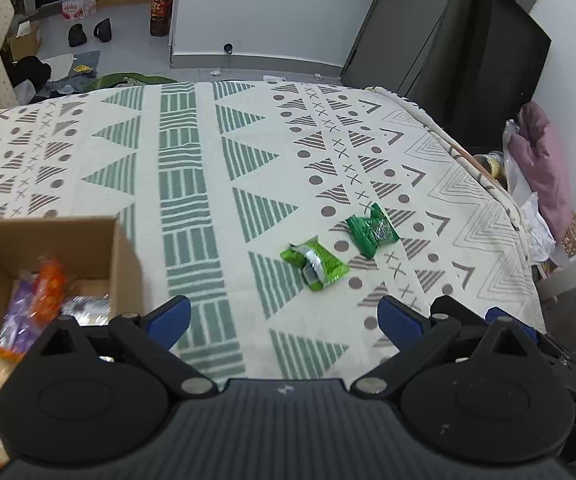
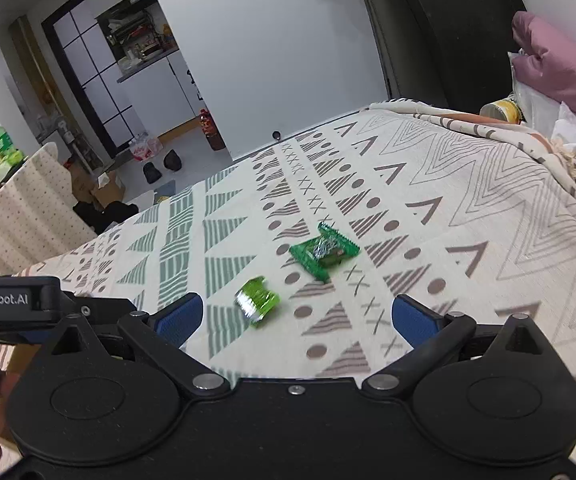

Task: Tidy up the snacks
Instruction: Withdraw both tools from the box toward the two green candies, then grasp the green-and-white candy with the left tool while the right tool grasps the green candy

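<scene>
Both tongs hover low over the patterned cloth on the tabletop, angled forward, each with its blue pads spread apart and holding nothing. Ahead of the left tongs lie two snacks: a light green packet just beyond the pads, a dark green packet further off to the right. A cardboard box of snacks sits at their left. The right tongs face the same two packets, the light one nearest.
</scene>
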